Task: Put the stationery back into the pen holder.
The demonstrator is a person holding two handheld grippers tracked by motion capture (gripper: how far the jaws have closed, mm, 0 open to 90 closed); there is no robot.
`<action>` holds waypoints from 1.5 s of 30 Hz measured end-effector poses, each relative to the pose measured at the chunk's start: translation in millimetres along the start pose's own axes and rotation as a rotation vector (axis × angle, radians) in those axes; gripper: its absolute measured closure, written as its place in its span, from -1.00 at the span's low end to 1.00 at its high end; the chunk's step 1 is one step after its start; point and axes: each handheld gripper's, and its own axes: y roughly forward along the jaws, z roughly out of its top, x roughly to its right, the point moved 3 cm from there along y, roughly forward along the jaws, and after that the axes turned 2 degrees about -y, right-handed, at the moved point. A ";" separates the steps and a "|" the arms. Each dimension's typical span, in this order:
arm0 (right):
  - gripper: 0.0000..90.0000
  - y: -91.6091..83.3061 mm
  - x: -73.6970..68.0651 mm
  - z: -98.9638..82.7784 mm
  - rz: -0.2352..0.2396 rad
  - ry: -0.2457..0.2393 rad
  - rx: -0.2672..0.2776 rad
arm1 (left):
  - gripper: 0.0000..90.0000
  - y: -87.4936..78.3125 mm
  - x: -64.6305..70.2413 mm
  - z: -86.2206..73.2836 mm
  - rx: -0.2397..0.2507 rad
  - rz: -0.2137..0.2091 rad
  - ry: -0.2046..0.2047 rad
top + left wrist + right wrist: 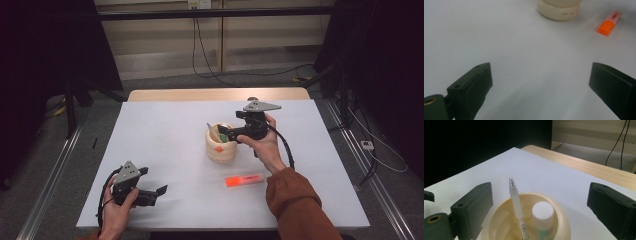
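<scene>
Desk (165,135): white top, wooden strip along the far edge.
Right claw (223,131): held level at the rim of the cream holder, released, jaws spread wide with nothing pressed between them.
Left claw (159,192): low over the near left part of the desk, well apart from the holder, released, jaws wide over bare white surface.
Cream holder (221,146): round ribbed cup standing upright near the desk's middle.
Orange highlighter (244,180): lying flat on the desk, just in front of the holder, apart from it.
Pen (517,205): frosted barrel, leaning inside the holder, tip up.
Glue stick (543,216): white cap, upright in the holder beside the pen.
</scene>
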 end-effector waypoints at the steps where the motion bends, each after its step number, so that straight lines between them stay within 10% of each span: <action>1: -0.86 0.0 0.0 0.0 0.000 0.000 0.000 | -0.90 -0.1 0.0 0.0 0.001 0.001 -0.002; 45: -0.85 -80.8 8.7 -51.8 -0.158 -0.017 -0.006 | -0.90 -1.7 -0.3 0.6 0.012 0.008 -0.001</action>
